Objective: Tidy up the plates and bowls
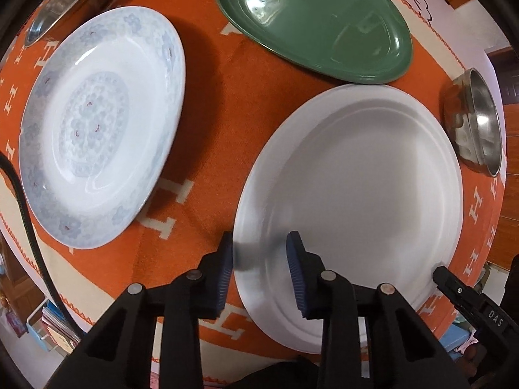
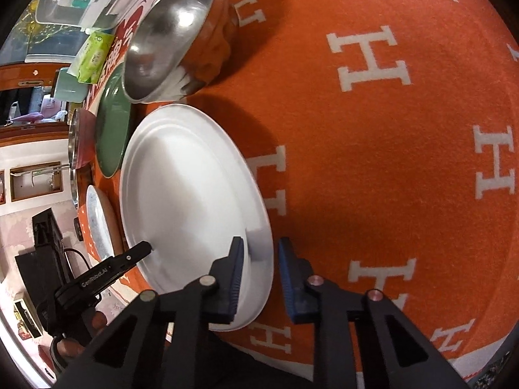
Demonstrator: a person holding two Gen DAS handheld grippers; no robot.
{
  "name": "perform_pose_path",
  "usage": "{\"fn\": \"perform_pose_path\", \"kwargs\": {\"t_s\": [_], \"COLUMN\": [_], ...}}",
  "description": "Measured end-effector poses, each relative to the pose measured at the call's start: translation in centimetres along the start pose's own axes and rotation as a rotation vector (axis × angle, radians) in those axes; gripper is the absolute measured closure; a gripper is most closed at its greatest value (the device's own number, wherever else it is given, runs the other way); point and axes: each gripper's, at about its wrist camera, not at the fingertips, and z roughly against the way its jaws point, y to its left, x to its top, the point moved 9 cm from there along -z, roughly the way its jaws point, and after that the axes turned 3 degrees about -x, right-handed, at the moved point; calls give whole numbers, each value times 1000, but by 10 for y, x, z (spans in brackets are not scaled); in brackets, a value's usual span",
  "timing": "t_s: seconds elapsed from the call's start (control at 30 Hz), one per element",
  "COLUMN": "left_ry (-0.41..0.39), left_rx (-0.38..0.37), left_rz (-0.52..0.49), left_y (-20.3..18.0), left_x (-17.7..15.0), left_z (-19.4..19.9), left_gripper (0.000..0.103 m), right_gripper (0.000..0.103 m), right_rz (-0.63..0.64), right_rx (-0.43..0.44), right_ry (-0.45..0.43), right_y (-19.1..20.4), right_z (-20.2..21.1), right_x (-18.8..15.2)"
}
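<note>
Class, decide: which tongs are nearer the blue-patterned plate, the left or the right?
Left. The left tongs straddle the white plate's rim on the side facing the patterned plate; the right tongs sit on its far rim.

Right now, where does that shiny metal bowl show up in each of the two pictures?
Left wrist view: the metal bowl sits at the far right edge, just right of the plain white plate.
Right wrist view: the metal bowl is at upper left, just above the plain white plate.
Shared landmark: the green plate.
</note>
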Motion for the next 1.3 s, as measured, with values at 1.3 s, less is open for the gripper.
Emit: {"fn": "perform_pose_path", "kwargs": {"t_s": [1.3], "left_ry": [-283], "left_rx": [-116], "left_rz": [-74], "left_y": [39], "left_x": [-84], "left_z": [109], "left_gripper": [73], "right_gripper": [87], "right_rz": [89], "right_rx": [-26], "right_ry": [-179], "right_y": [33], "right_z": [56], "right_x": [-68]}}
